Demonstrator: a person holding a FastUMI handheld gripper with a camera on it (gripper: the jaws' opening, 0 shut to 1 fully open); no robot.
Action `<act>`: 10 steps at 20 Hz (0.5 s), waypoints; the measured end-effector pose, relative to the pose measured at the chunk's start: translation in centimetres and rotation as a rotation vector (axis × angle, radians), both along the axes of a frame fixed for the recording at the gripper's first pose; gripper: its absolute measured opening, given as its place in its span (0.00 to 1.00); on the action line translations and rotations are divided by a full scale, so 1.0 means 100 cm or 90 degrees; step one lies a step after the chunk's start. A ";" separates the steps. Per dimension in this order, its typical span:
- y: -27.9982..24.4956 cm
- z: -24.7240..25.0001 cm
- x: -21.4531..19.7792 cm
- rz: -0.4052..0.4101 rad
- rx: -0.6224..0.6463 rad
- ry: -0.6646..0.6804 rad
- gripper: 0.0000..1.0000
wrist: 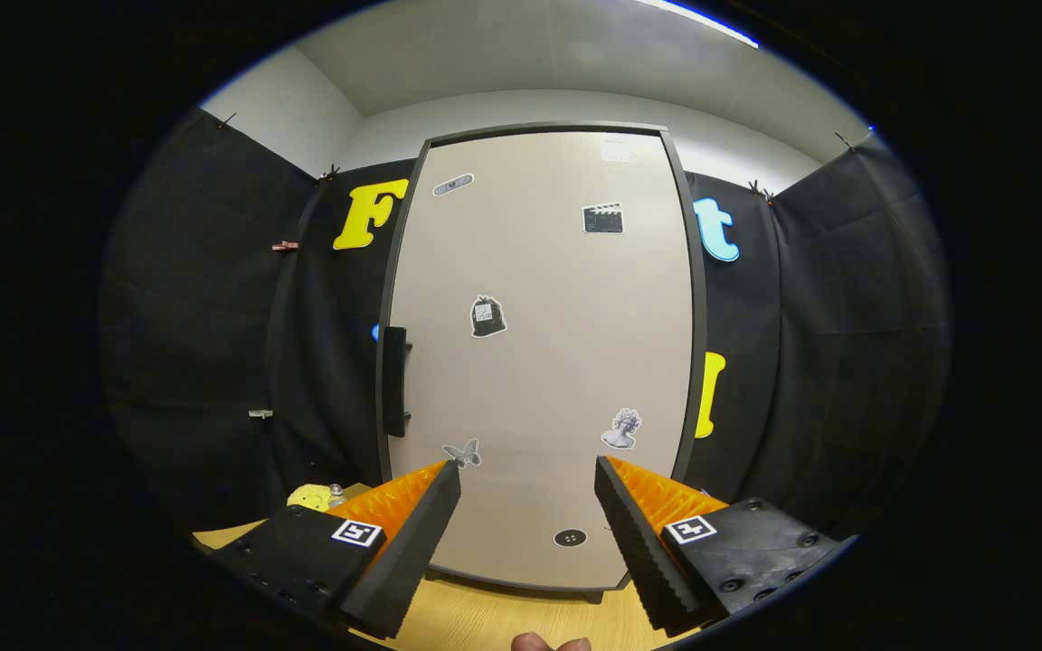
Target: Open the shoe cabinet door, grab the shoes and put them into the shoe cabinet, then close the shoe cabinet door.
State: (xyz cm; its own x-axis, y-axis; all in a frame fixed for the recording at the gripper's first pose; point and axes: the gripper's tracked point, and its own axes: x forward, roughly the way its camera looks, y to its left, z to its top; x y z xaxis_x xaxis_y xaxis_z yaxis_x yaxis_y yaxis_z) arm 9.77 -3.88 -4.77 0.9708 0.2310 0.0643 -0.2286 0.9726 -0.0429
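Observation:
A tall shoe cabinet with a pale beige door stands straight ahead, its door shut. Several stickers dot the door. A dark vertical handle sits on the door's left edge, at mid height. My gripper is open, fingers spread wide and empty, a short way in front of the door's lower part. A small bit of yellow, perhaps a shoe, peeks out to the left of the cabinet, behind the left finger; I cannot tell what it is.
The cabinet stands on a light wooden surface. Black cloth walls close in on both sides and behind. A fingertip of the person's hand shows between the fingers, close to the camera.

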 end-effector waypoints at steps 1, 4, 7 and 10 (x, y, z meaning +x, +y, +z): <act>0.000 0.000 0.000 0.002 0.003 0.000 0.98; -0.001 -0.001 0.002 0.002 -0.005 -0.001 0.97; 0.002 -0.001 0.002 0.006 0.000 0.002 0.97; 0.005 0.000 0.001 0.009 -0.001 0.002 0.98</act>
